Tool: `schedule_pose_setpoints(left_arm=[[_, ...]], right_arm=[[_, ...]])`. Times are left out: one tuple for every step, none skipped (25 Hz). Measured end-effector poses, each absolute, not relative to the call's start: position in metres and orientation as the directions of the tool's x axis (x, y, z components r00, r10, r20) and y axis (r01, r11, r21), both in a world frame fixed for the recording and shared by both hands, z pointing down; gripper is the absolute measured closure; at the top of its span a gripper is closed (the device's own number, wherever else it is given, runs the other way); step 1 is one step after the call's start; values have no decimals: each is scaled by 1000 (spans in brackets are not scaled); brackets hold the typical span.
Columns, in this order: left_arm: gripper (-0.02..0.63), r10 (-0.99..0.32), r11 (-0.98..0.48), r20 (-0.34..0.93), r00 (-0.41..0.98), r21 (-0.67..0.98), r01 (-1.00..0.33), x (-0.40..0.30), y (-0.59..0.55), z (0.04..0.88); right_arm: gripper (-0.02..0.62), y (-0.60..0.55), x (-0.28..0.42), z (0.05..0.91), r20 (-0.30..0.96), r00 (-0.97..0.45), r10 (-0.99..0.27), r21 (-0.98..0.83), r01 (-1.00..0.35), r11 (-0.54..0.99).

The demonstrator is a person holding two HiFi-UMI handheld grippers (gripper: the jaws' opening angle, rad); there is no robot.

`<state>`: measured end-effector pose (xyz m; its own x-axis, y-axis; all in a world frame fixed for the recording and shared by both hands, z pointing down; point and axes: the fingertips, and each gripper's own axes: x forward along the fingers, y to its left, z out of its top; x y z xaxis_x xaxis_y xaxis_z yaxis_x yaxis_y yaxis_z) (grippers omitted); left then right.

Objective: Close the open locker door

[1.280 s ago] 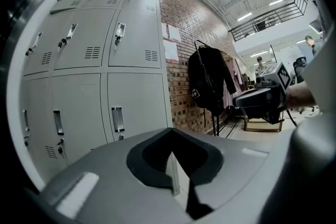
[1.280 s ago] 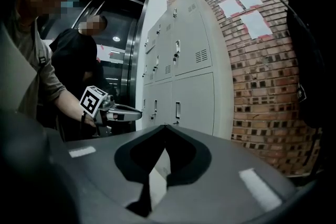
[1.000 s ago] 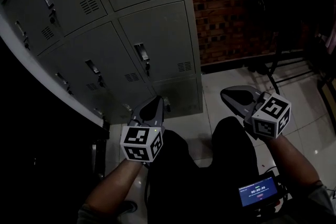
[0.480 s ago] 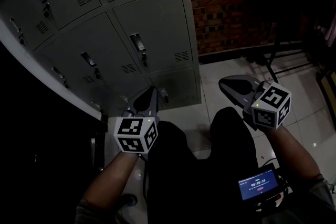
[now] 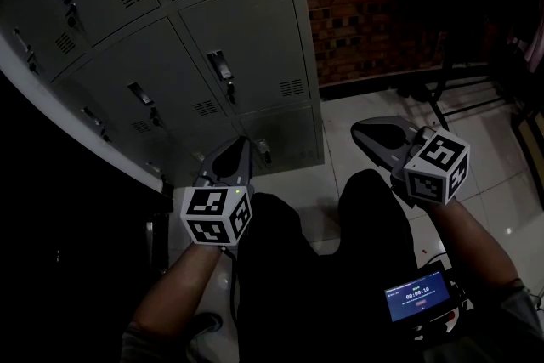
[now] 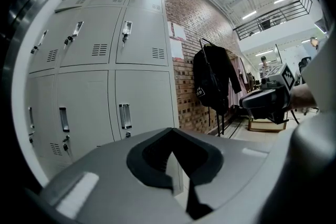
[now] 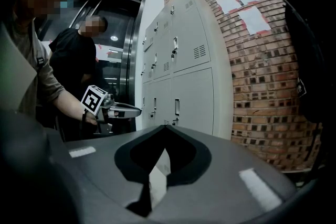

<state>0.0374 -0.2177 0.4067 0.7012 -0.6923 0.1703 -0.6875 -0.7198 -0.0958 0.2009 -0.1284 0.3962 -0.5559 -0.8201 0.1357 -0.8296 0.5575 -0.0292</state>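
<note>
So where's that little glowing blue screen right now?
In the head view, the small blue-lit screen sits at the lower right, beside the person's right forearm and nearer the camera than the right gripper.

Lockers on tiled floor

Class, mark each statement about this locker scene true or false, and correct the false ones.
1. The left gripper is shut with nothing between its jaws. True.
2. The right gripper grips a locker handle. False: it is shut, empty and clear of the grey metal lockers.
3. A red brick wall stands beside the lockers. True.
4. The small lit screen sits next to the left gripper. False: it is by the person's right forearm.
</note>
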Motion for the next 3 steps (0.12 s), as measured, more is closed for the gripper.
schedule_pose_setpoints(left_arm=[[604,-694,-719,170,700,-97,-689,37,-218,407],[604,-695,-718,170,699,-97,-690,37,-219,406],[604,-696,-716,170,698,-98,-691,36,-219,406]], right_arm=[[588,-129,201,396,136,-556,-820,-29,-829,558],[588,-129,201,396,136,-557,-819,-29,-829,559],[588,-129,201,396,136,-557,-819,-29,-829,559]])
